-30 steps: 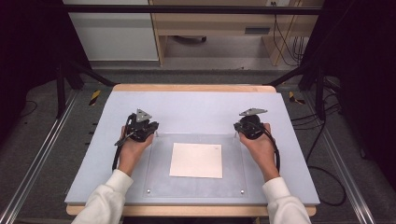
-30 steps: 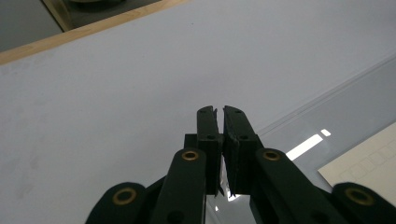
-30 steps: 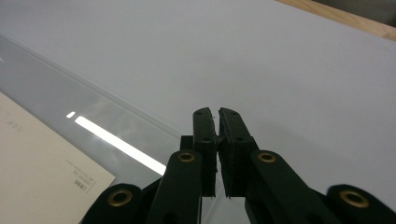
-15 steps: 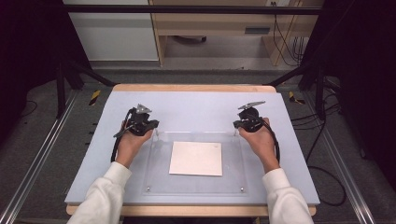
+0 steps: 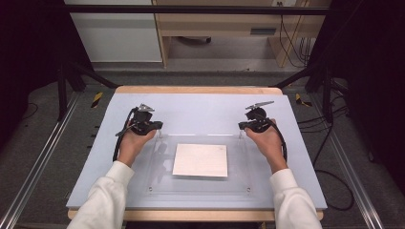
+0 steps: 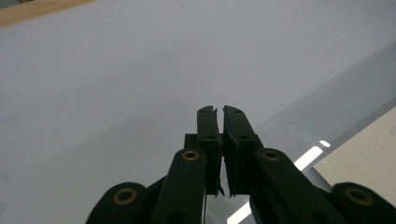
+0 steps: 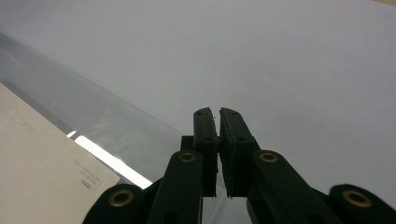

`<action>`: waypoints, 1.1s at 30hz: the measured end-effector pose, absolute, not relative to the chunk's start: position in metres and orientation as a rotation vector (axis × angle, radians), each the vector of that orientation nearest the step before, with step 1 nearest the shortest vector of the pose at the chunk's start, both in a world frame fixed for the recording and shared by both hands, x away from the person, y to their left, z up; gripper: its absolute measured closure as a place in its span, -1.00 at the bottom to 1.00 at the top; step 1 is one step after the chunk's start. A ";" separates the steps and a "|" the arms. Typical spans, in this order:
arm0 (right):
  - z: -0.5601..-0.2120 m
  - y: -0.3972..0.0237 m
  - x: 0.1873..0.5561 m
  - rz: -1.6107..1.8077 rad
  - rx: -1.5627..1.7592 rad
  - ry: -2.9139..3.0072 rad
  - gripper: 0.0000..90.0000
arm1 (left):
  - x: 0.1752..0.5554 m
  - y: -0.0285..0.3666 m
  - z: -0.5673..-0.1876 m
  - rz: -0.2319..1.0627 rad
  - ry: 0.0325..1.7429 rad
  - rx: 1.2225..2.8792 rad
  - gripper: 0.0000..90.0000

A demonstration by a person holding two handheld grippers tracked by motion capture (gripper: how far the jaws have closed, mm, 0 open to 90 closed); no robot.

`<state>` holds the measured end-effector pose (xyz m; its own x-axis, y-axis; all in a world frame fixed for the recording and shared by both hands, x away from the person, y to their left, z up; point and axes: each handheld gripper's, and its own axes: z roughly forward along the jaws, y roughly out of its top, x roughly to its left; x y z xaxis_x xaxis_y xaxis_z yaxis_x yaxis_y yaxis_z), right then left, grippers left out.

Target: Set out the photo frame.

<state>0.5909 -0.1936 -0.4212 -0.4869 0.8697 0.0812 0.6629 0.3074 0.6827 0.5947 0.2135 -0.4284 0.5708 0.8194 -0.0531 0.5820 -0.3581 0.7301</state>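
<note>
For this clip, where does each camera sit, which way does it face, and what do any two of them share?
High view: above the person's side, looking forward and down on the table; both forearms, the left gripper and right gripper show.
Left gripper view: rides the left gripper, looking along its shut fingers over the table; clear plate and paper sheet to its right.
Right gripper view: rides the right gripper, fingers shut; plate and sheet to its left.
Shared: all three show the sheet under the clear plate.
</note>
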 end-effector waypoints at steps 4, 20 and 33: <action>-0.421 -0.192 0.589 0.961 1.370 2.272 0.91 | 0.596 0.214 -0.428 0.410 1.117 2.077 0.90; -0.398 -0.210 0.537 0.993 1.137 2.159 0.16 | 0.599 0.214 -0.429 0.382 1.128 2.083 0.90; -0.410 -0.245 0.435 0.985 0.973 2.086 -0.46 | 0.601 0.214 -0.429 0.368 1.132 2.096 0.90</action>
<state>0.4347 -0.2453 -0.4095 -0.5308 0.8184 -0.2202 0.3499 0.4483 0.8226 0.6014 0.2138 -0.4289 0.5744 0.8145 -0.0816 0.6105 -0.3598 0.7056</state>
